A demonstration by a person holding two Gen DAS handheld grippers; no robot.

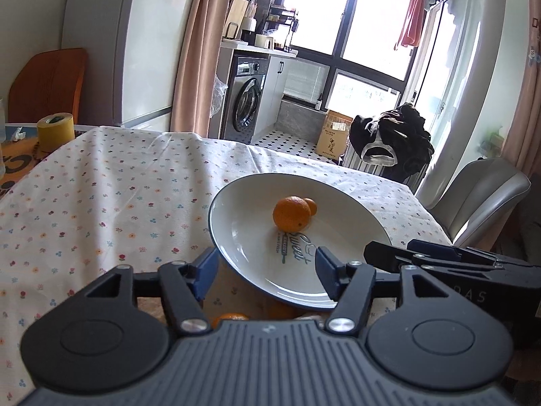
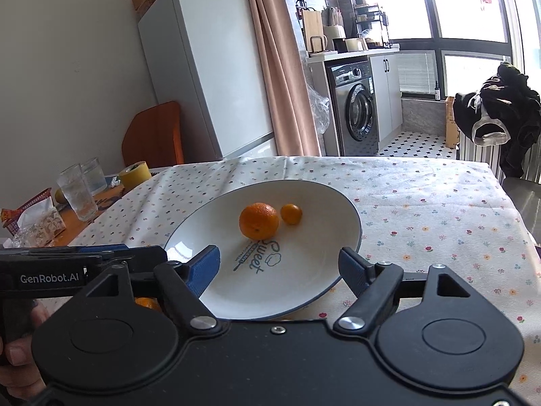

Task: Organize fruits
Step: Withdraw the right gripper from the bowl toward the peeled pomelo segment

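Note:
A white plate (image 1: 236,209) (image 2: 324,199) with a dark rim and "Sweet" lettering sits on the floral tablecloth. On it lie a large orange (image 1: 291,213) (image 2: 259,221) and a small orange (image 1: 311,205) (image 2: 291,213) just behind it. Another orange (image 1: 229,318) (image 2: 146,303) lies on the cloth below the plate's near-left rim, mostly hidden by the grippers. My left gripper (image 1: 267,272) is open over the plate's near rim, nothing between its fingers. My right gripper (image 2: 280,270) is open too, straddling the plate's near part. The right gripper's body (image 1: 456,264) shows in the left wrist view.
Two glasses (image 2: 79,196), a yellow tape roll (image 1: 55,130) (image 2: 135,174) and a snack packet (image 2: 30,216) stand at the table's left end. An orange chair (image 2: 155,138) and a grey chair (image 1: 480,196) flank the table. A hand (image 2: 17,348) holds the left gripper.

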